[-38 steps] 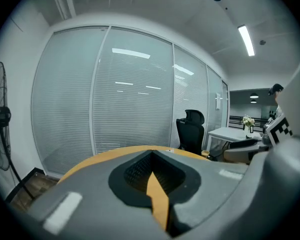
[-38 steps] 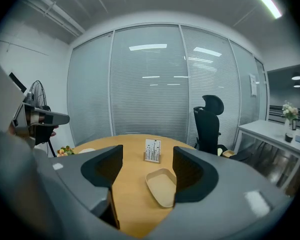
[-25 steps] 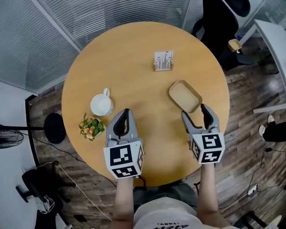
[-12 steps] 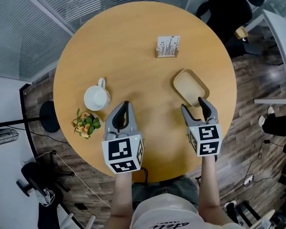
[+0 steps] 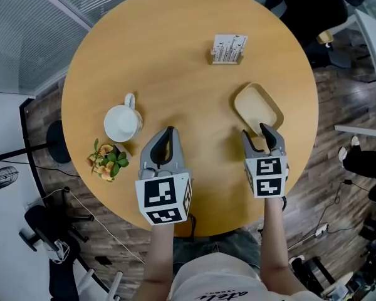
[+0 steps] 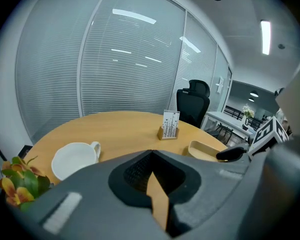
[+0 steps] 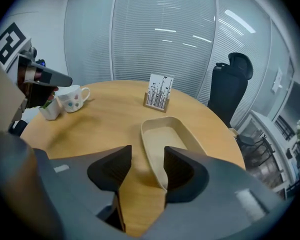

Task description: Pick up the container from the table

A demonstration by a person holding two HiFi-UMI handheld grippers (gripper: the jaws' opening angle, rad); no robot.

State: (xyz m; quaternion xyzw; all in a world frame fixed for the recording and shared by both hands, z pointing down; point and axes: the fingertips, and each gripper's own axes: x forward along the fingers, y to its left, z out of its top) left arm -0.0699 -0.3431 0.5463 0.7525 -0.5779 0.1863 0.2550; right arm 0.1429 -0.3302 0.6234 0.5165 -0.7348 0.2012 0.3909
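Right gripper (image 5: 258, 133) has neared the container (image 5: 258, 107) — jaws apart astride its near rim; push deeper, then squeeze. Left gripper (image 5: 168, 133) clenched, empty.

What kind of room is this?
Probably an office meeting room: a round wooden table, a black office chair beside it, and glass walls with blinds behind.

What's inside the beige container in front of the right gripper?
The container looks empty: only its bare floor shows. Its near corner is covered by one jaw of the open right gripper, so that part cannot be checked.
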